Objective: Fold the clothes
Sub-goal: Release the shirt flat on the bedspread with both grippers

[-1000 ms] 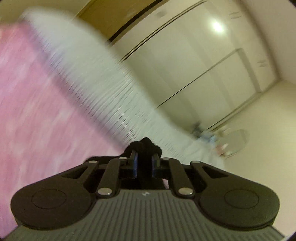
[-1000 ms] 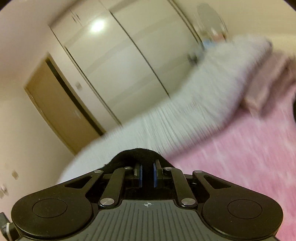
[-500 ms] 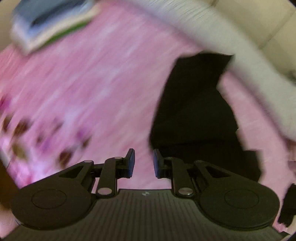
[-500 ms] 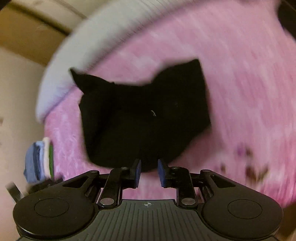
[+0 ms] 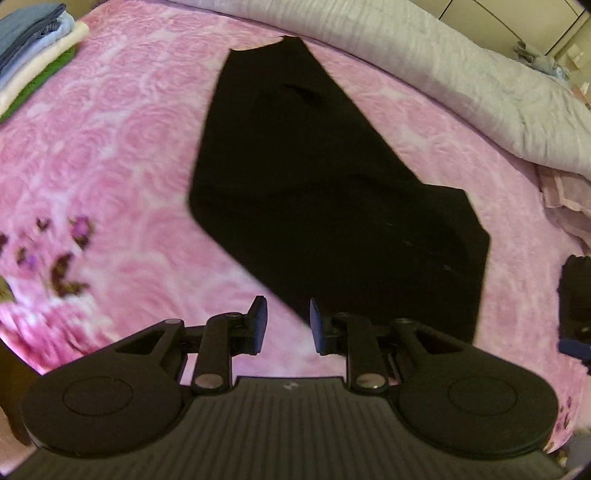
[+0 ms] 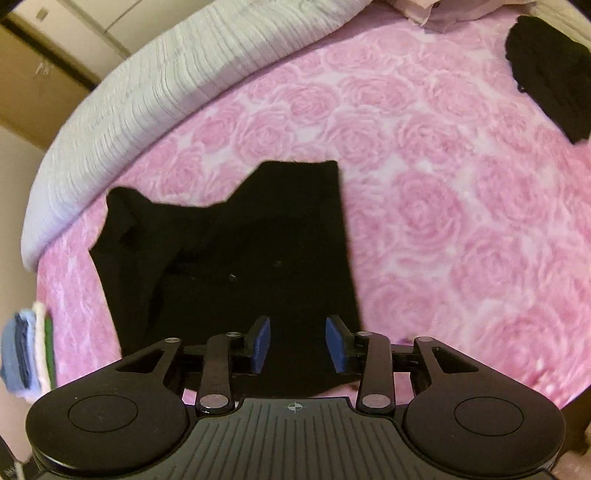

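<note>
Both grippers tilt down over the black garment [image 5: 332, 192], fingers parted.

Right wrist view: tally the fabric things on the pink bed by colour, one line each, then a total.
Black: 2, the flat black garment and a crumpled black garment.
White: 1, the ribbed white duvet.
Pale pink: 1, a bunched pale pink cloth.
Mixed blue, white, green: 1, the folded stack.
Total: 5.

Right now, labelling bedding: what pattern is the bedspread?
Pink rose pattern on the bedspread, clearest in right wrist view.
</note>
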Action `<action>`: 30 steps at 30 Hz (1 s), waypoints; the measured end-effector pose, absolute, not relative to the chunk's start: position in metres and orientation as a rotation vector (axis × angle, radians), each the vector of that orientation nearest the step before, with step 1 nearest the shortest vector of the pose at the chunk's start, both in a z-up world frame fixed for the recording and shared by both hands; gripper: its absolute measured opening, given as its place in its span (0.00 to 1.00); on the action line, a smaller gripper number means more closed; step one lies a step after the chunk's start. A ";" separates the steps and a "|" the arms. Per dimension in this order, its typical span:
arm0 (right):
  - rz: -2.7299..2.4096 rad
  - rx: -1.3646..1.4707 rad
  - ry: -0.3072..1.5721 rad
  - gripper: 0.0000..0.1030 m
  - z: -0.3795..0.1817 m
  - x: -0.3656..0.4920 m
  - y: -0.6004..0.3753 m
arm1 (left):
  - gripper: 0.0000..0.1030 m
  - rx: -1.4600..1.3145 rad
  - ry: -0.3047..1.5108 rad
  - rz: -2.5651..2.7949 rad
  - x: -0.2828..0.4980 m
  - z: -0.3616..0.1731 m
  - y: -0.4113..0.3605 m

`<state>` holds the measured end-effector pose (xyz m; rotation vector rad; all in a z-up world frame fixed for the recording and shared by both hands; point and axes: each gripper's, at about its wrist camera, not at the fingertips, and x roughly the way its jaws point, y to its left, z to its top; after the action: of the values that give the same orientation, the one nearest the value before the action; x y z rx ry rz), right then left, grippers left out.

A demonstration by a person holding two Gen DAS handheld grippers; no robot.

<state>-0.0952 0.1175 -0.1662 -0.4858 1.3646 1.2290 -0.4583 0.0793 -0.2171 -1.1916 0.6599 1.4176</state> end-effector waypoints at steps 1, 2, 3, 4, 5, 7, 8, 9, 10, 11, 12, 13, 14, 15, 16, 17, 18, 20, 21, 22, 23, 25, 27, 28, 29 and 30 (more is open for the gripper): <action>1.251 -0.511 1.371 0.37 -0.170 -0.087 0.117 | 0.20 -1.199 0.655 1.429 -0.448 -0.217 0.074; 1.272 -0.536 1.377 0.37 -0.174 -0.079 0.117 | 0.20 -1.209 0.661 1.450 -0.437 -0.219 0.070; 1.308 -0.577 1.386 0.37 -0.179 -0.070 0.115 | 0.20 -1.222 0.675 1.477 -0.423 -0.221 0.064; 1.356 -0.640 1.390 0.37 -0.184 -0.061 0.117 | 0.20 -1.237 0.691 1.504 -0.410 -0.223 0.059; 1.405 -0.709 1.376 0.37 -0.187 -0.056 0.118 | 0.20 -1.251 0.707 1.526 -0.397 -0.225 0.055; 1.492 -0.838 1.319 0.37 -0.189 -0.048 0.119 | 0.20 -1.278 0.716 1.534 -0.368 -0.225 0.046; 1.529 -0.897 1.276 0.37 -0.189 -0.045 0.119 | 0.21 -1.292 0.717 1.533 -0.354 -0.224 0.042; 1.566 -0.956 1.232 0.37 -0.189 -0.041 0.120 | 0.21 -1.306 0.719 1.532 -0.340 -0.223 0.039; 1.579 -0.984 1.201 0.37 -0.189 -0.035 0.121 | 0.23 -1.318 0.715 1.530 -0.327 -0.222 0.035; 1.588 -0.980 1.194 0.37 -0.188 -0.029 0.123 | 0.25 -1.328 0.707 1.528 -0.317 -0.221 0.033; 1.598 -0.975 1.188 0.37 -0.188 -0.024 0.125 | 0.27 -1.338 0.699 1.529 -0.308 -0.221 0.030; 1.599 -0.956 1.198 0.37 -0.189 -0.018 0.127 | 0.28 -1.348 0.699 1.532 -0.300 -0.222 0.028; 1.599 -0.937 1.209 0.37 -0.190 -0.013 0.130 | 0.28 -1.358 0.709 1.537 -0.293 -0.223 0.027; 1.602 -0.932 1.222 0.37 -0.192 -0.010 0.132 | 0.28 -1.368 0.720 1.543 -0.286 -0.222 0.026; 1.605 -0.933 1.229 0.37 -0.195 -0.009 0.135 | 0.28 -1.373 0.733 1.551 -0.280 -0.221 0.026; 1.606 -0.934 1.229 0.37 -0.198 -0.009 0.137 | 0.28 -1.372 0.745 1.559 -0.275 -0.220 0.026; 1.607 -0.935 1.229 0.38 -0.201 -0.010 0.139 | 0.28 -1.368 0.758 1.567 -0.270 -0.218 0.028; 1.616 -0.936 1.221 0.38 -0.210 -0.013 0.144 | 0.28 -1.345 0.779 1.590 -0.262 -0.214 0.031; 1.625 -0.936 1.212 0.38 -0.216 -0.015 0.146 | 0.28 -1.329 0.788 1.605 -0.258 -0.211 0.033; 1.635 -0.937 1.202 0.39 -0.222 -0.017 0.149 | 0.28 -1.314 0.792 1.620 -0.255 -0.208 0.035; 1.644 -0.933 1.191 0.39 -0.231 -0.019 0.151 | 0.28 -1.300 0.792 1.633 -0.252 -0.205 0.037; 1.654 -0.958 1.163 0.39 -0.248 -0.022 0.157 | 0.30 -1.277 0.788 1.655 -0.248 -0.200 0.039; 1.668 -0.974 1.148 0.39 -0.263 -0.022 0.165 | 0.31 -1.266 0.787 1.667 -0.245 -0.197 0.039; 1.676 -0.974 1.145 0.39 -0.270 -0.020 0.169 | 0.31 -1.264 0.786 1.670 -0.244 -0.196 0.039; 1.684 -0.974 1.142 0.39 -0.276 -0.019 0.174 | 0.31 -1.266 0.784 1.671 -0.243 -0.195 0.038; 1.663 -0.974 1.132 0.39 -0.281 -0.015 0.181 | 0.31 -1.268 0.782 1.673 -0.242 -0.195 0.037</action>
<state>-0.0150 0.1806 -0.2812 -0.9736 1.1322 1.6630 -0.2418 0.0375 -0.1949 -1.2677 0.7825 1.6725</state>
